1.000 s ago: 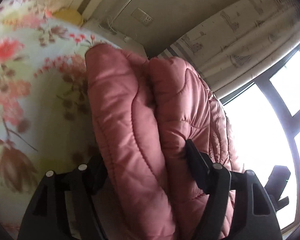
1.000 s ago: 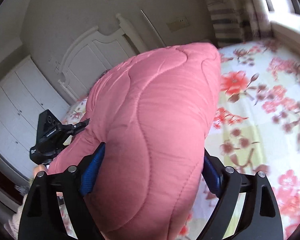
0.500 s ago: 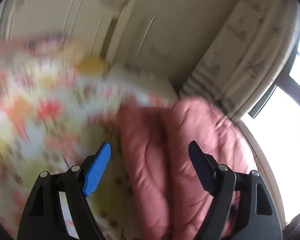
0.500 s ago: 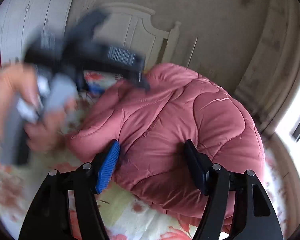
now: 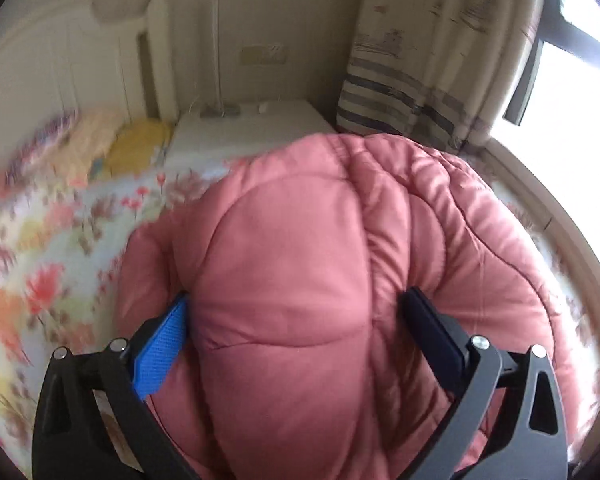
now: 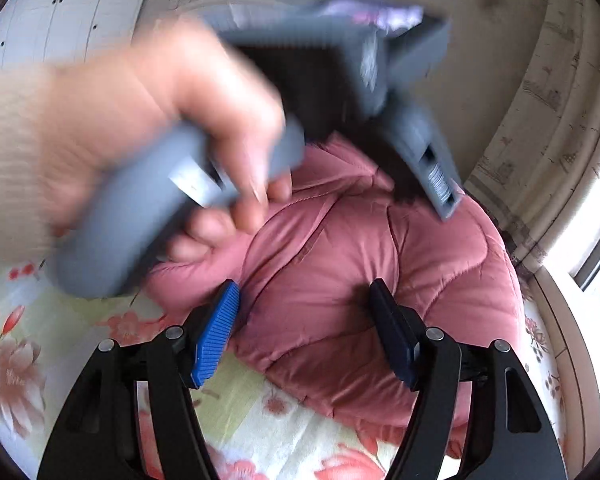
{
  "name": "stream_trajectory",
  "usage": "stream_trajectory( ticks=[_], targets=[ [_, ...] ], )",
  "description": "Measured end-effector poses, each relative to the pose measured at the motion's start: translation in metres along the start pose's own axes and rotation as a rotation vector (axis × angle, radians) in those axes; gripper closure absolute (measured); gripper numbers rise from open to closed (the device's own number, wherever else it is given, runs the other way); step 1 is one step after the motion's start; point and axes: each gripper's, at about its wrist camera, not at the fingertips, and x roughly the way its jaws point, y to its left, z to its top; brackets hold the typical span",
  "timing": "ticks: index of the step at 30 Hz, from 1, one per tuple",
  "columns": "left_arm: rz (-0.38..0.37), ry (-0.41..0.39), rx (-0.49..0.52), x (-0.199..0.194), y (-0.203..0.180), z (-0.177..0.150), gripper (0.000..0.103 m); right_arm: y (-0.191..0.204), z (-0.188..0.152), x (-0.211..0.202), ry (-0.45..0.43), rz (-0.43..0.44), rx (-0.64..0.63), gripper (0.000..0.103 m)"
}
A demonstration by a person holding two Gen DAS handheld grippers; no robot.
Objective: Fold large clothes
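The puffy pink coat (image 5: 300, 280) lies bunched up in a fat bundle on the flowery bedsheet (image 5: 48, 264), near the window side of the bed. In the left view, the left gripper (image 5: 296, 320) has its two fingers spread wide around a big bulge of the coat. The fingers touch the fabric on both sides, but I cannot tell if they squeeze it. In the right view, the right gripper (image 6: 304, 320) is apart too, with a fold of coat (image 6: 360, 288) between its fingers.

The person's left hand (image 6: 140, 120) is blurry above the coat. I think the fold is mostly made, and this step is pressing it flat. Next, both tools should push down or grab an edge.

No words can be read anywhere.
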Motion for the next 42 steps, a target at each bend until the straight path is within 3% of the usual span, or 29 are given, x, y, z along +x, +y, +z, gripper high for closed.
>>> stream_trajectory(
  ticks=[4, 8, 9, 10, 11, 14, 17, 21, 24, 27, 29, 35, 42],
  targets=[
    [-0.006, -0.035, -0.05, -0.012, 0.014, -0.005, 0.002, -0.006, -0.005, -0.027, -0.03, 0.072, 0.043, 0.036],
    [0.163, -0.196, -0.054, -0.059, 0.006, -0.015, 0.002, -0.028, -0.022, -0.049, -0.022, 0.191, 0.179, 0.035],
    [0.21, -0.274, -0.052, -0.084, 0.001, -0.024, 0.002, -0.032, -0.028, -0.056, -0.028, 0.208, 0.191, 0.035],
    [0.22, -0.315, -0.054, -0.099, -0.002, -0.03, 0.002, -0.038, -0.035, -0.068, -0.047, 0.217, 0.204, 0.035],
    [0.237, -0.384, -0.061, -0.125, -0.007, -0.041, 0.002, -0.043, -0.04, -0.077, -0.062, 0.212, 0.216, 0.034],
    [0.293, -0.512, -0.068, -0.179, -0.02, -0.065, 0.002, -0.07, -0.056, -0.109, -0.114, 0.147, 0.301, 0.011],
    [0.346, -0.629, -0.053, -0.235, -0.041, -0.087, 0.002, -0.104, -0.069, -0.14, -0.168, 0.066, 0.422, 0.009],
    [0.318, -0.722, 0.05, -0.285, -0.077, -0.116, 0.002, -0.144, -0.075, -0.17, -0.22, -0.029, 0.548, 0.006],
    [0.294, -0.706, 0.094, -0.294, -0.096, -0.134, 0.002, -0.151, -0.073, -0.19, -0.265, -0.047, 0.575, 0.006],
    [0.265, -0.612, 0.011, -0.281, -0.096, -0.15, 0.002, -0.143, -0.068, -0.195, -0.272, -0.053, 0.533, 0.004],
    [0.242, -0.536, -0.035, -0.264, -0.091, -0.16, 0.002, -0.131, -0.066, -0.192, -0.256, -0.055, 0.483, 0.004],
    [0.286, -0.417, -0.075, -0.231, -0.075, -0.192, 0.002, -0.101, -0.07, -0.171, -0.163, -0.099, 0.396, 0.004],
    [0.322, -0.403, -0.047, -0.223, -0.073, -0.207, 0.002, -0.088, -0.072, -0.157, -0.122, -0.067, 0.402, 0.004]
  ],
)
